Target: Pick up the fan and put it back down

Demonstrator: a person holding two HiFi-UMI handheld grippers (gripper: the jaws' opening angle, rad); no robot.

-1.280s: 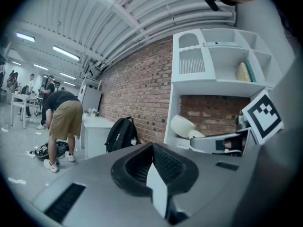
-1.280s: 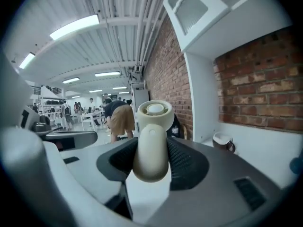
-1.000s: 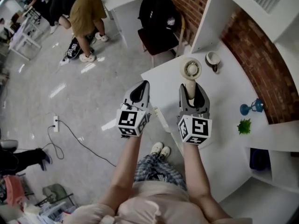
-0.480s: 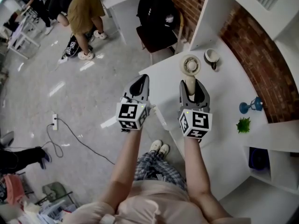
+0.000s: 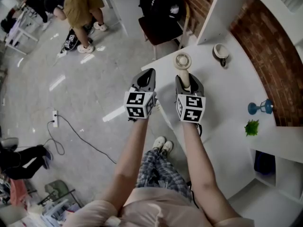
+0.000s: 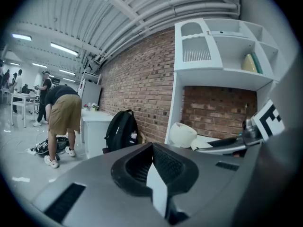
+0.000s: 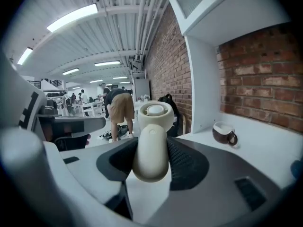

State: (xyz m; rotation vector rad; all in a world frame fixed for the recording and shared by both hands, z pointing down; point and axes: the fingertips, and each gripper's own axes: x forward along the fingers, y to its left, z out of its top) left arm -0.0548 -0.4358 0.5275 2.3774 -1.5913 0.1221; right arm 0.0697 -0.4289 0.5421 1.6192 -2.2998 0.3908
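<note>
A small cream hand fan point(image 5: 182, 61) with a round head and a thick handle point(image 7: 151, 148) is held over the near left corner of the white table point(image 5: 227, 93). My right gripper point(image 5: 188, 81) is shut on that handle, with the fan head point(image 7: 155, 112) sticking out past the fingertips. Whether the fan touches the tabletop is hidden. My left gripper point(image 5: 146, 77) hovers over the floor just left of the table, shut and empty point(image 6: 152, 167). In the left gripper view the fan head point(image 6: 182, 134) shows off to the right.
A brown-and-white mug point(image 5: 221, 53) stands farther back on the table, also in the right gripper view point(image 7: 223, 134). A blue ornament point(image 5: 259, 108) and a small green plant point(image 5: 251, 126) sit at the right. A backpack on a chair point(image 5: 158, 6) stands beyond the corner. A person in tan shorts point(image 5: 80, 8) bends over at the far left.
Both grippers have dropped lower and drawn closer together. The fan came down with the right gripper, toward the table's left corner.
</note>
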